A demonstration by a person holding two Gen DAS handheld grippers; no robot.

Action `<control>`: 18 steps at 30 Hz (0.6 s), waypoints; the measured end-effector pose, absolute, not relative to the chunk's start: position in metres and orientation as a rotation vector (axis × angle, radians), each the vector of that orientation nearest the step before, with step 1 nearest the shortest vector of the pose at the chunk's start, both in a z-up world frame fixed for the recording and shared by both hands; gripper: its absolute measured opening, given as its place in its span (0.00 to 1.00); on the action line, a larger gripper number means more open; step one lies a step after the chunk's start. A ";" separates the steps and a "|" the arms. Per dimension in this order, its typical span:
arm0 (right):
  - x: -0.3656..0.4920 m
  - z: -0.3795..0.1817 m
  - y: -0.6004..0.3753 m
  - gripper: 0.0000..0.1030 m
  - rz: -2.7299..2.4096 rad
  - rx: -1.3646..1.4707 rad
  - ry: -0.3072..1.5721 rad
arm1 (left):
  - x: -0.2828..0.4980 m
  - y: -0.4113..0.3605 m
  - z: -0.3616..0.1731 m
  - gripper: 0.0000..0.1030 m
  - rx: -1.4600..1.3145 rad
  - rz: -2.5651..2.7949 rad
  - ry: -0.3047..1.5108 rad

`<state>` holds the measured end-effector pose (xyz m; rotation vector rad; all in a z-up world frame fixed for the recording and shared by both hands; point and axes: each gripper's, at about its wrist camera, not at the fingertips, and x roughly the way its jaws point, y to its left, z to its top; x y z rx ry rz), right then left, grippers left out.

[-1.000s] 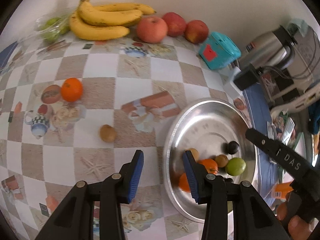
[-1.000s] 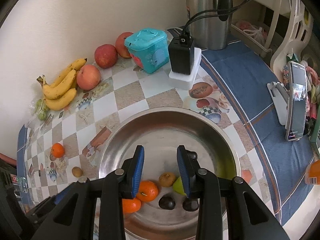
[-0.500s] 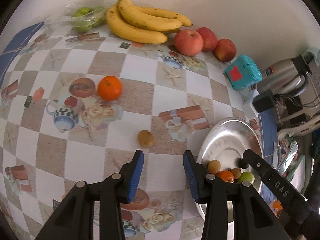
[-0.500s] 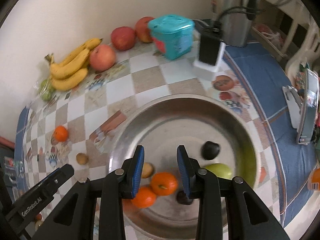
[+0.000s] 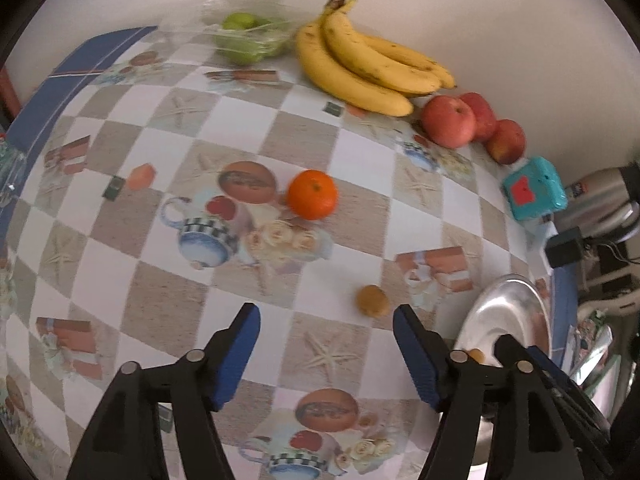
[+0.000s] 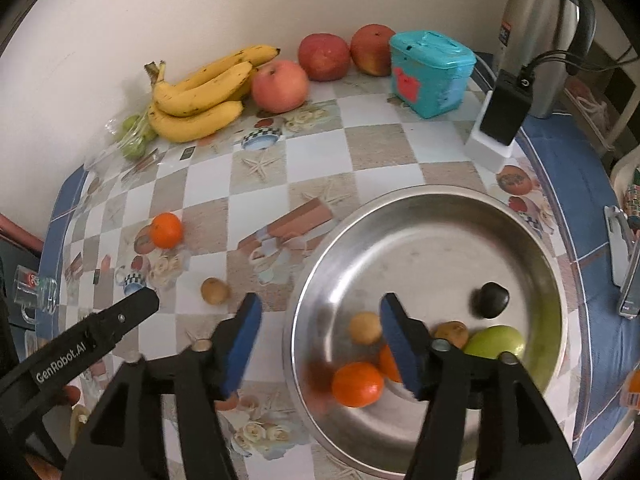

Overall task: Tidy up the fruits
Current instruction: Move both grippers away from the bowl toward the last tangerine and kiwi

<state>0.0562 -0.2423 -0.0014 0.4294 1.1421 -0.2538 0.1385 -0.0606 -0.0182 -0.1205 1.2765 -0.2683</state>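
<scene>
The left gripper (image 5: pixel 326 344) is opening, nothing between its jaws, above the tablecloth near the small brown fruit (image 5: pixel 372 300); the right gripper (image 6: pixel 320 340) is opening too, empty, over the steel bowl's (image 6: pixel 400 204) rim; the loose tangerine (image 5: pixel 312 194) waits farther off; a glancing jaw could roll either round fruit away.

Checkered tablecloth (image 5: pixel 360 168) bears bananas (image 5: pixel 360 68), apples (image 5: pixel 452 120), metal bowl (image 6: pixel 400 216).
</scene>
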 end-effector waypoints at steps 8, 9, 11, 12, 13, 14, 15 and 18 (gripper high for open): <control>0.057 0.002 -0.243 0.74 -0.259 0.428 1.112 | 0.143 -0.049 -0.022 0.96 -0.119 -0.204 1.273; 0.057 0.003 -0.242 0.77 -0.257 0.426 1.110 | 0.144 -0.047 -0.021 0.98 -0.125 -0.198 1.266; 0.058 0.003 -0.241 0.78 -0.252 0.421 1.105 | 0.145 -0.044 -0.019 0.99 -0.133 -0.190 1.256; 0.058 0.003 -0.241 0.78 -0.249 0.421 1.102 | 0.146 -0.042 -0.018 0.99 -0.134 -0.185 1.249; 0.059 0.002 -0.241 0.78 -0.245 0.425 1.100 | 0.147 -0.041 -0.017 0.99 -0.134 -0.178 1.240; 0.059 0.002 -0.240 0.78 -0.242 0.427 1.100 | 0.147 -0.039 -0.015 1.00 -0.131 -0.171 1.231; 0.059 0.001 -0.240 0.78 -0.238 0.429 1.101 | 0.148 -0.038 -0.015 1.00 -0.129 -0.166 1.226; 0.060 -0.001 -0.238 0.78 -0.235 0.424 1.105 | 0.150 -0.035 -0.014 1.00 -0.120 -0.151 1.212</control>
